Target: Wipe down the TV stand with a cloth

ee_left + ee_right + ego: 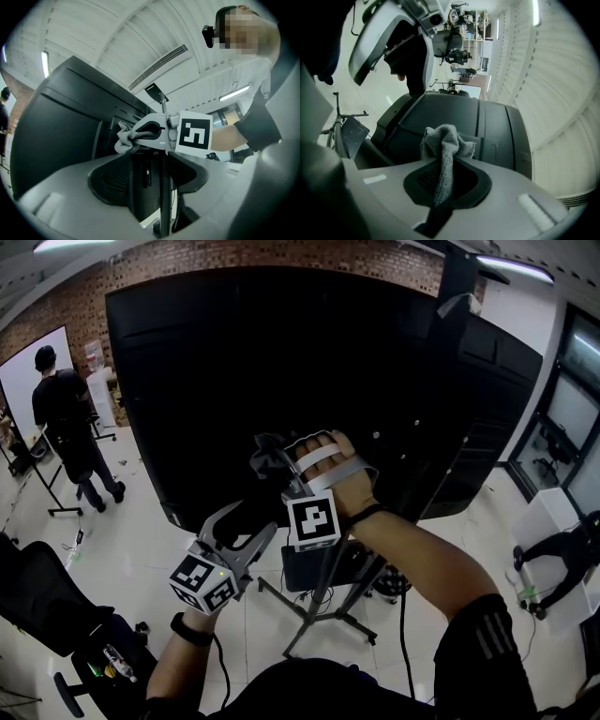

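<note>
Cloth (445,140) pinched in right gripper (444,166) is held up by the black TV panel (234,362), probably for wiping; left gripper (161,164), seven o'clock, hangs spread, empty.

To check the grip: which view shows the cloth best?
The right gripper view: the cloth fills the middle, pinched in the right claw. The left gripper view shows it small; the head view barely.
</note>
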Motion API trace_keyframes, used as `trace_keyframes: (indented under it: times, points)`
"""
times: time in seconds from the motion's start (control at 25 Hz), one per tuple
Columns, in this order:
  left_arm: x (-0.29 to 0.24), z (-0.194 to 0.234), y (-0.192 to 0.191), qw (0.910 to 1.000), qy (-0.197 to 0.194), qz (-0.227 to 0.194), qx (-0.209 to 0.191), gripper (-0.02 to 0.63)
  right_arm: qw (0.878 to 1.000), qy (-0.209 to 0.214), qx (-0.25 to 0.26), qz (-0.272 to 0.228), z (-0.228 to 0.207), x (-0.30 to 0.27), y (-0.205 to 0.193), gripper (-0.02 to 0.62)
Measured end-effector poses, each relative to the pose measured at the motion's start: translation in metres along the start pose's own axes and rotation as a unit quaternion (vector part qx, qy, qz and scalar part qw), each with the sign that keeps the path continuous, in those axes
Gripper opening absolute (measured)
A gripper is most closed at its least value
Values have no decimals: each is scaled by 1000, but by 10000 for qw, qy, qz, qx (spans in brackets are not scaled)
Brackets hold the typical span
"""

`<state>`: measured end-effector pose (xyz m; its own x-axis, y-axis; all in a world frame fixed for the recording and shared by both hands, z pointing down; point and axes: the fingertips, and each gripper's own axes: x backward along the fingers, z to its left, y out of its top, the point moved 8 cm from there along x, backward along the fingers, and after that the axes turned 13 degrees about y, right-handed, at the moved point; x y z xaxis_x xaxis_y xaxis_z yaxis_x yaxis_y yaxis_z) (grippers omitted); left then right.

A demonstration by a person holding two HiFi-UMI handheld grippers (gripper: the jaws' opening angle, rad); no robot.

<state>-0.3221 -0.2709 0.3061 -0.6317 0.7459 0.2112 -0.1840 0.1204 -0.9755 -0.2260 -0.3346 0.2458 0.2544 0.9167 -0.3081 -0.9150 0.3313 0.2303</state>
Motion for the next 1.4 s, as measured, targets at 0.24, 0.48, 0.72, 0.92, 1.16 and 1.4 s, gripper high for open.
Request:
trace_keyframes:
  times: [0.24, 0.48, 0.72, 0.92, 1.16, 1.4]
  points:
    - [-21, -20, -8, 9992, -381, -34, 65, 272, 9982, 228, 103, 549, 17, 10, -34, 15]
    - [-31, -31, -11, 9987, -511, 0, 82, 272, 9944, 473, 270, 911, 29, 15, -56, 15]
    - [-34, -37, -6, 9988, -480, -21, 89, 272, 9989, 360, -259, 115, 21, 44, -57, 15]
    - [-37, -48, 3, 9989, -431, -195, 40, 272, 9917, -66, -1008, -792, -6, 93, -74, 15]
    - [-54, -78, 27, 9987, -311, -358, -177, 272, 9839, -711, -1274, -1037, -40, 129, -127, 15]
    - [-79, -106, 23, 9992, -57, -367, -148, 272, 9835, -628, -1093, -1299, -46, 121, -161, 15]
